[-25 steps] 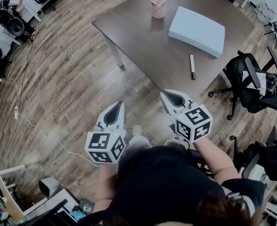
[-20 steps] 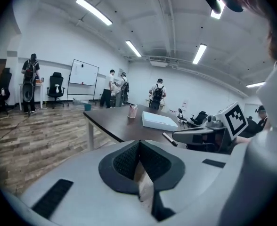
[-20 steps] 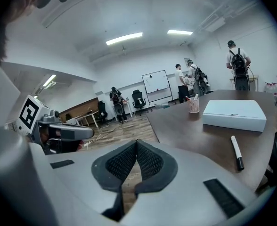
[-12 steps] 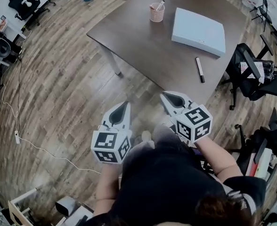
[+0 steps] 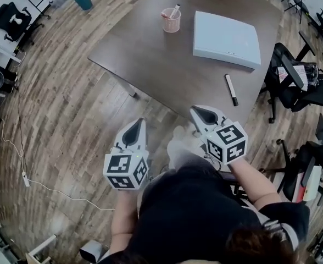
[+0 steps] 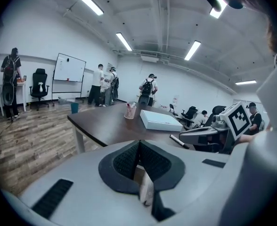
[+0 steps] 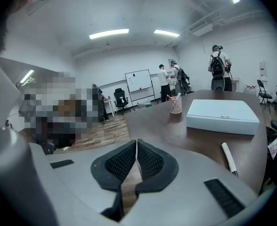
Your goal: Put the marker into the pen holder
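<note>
A black-and-white marker (image 5: pixel 231 89) lies flat near the right edge of the dark brown table (image 5: pixel 167 59); it also shows as the marker (image 6: pixel 178 141) and the marker (image 7: pixel 229 157). A pink mesh pen holder (image 5: pixel 171 20) with pens in it stands at the table's far side, seen too as the pen holder (image 6: pixel 129 111) and the pen holder (image 7: pixel 175 104). My left gripper (image 5: pixel 137 123) hangs over the floor, short of the table, shut and empty (image 6: pixel 139 142). My right gripper (image 5: pixel 199 112) is at the table's near edge, below the marker, shut with nothing held (image 7: pixel 136 141).
A flat white box (image 5: pixel 226 39) lies between the pen holder and the marker. Black office chairs (image 5: pixel 293 87) crowd the table's right side. A teal bin (image 5: pixel 84 0) stands on the wood floor far left. Several people (image 6: pixel 148 91) stand beyond the table near a whiteboard (image 6: pixel 69 68).
The person has stepped toward the table, so both grippers are nearer its edge. The right gripper now reaches the near edge below the marker. Both jaws look shut throughout.
</note>
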`<action>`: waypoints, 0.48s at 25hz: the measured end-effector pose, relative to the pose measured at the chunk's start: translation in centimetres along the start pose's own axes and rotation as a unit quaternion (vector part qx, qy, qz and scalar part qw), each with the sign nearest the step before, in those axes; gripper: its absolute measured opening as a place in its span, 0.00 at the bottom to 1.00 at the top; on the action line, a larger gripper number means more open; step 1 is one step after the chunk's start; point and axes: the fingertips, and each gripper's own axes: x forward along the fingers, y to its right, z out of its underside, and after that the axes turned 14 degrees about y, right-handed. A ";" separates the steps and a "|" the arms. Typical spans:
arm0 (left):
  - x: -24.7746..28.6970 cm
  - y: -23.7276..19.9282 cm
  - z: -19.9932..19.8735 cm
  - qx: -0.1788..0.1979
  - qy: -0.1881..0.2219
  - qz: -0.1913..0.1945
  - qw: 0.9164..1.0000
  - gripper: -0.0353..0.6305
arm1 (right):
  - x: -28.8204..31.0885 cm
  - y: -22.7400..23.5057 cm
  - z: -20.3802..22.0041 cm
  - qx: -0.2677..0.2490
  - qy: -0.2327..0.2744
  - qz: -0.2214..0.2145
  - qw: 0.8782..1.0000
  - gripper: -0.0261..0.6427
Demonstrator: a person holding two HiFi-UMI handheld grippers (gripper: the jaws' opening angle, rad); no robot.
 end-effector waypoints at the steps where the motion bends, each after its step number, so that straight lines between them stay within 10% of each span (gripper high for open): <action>1: 1.1 -0.3 -0.3 0.001 0.000 0.003 1.000 0.09 | 0.4 0.8 -0.1 0.000 0.000 0.006 1.000 0.08; 12: 14.0 1.2 -0.6 0.016 -0.048 0.098 0.994 0.09 | 0.5 13.0 0.3 -0.001 -0.024 0.143 0.989 0.17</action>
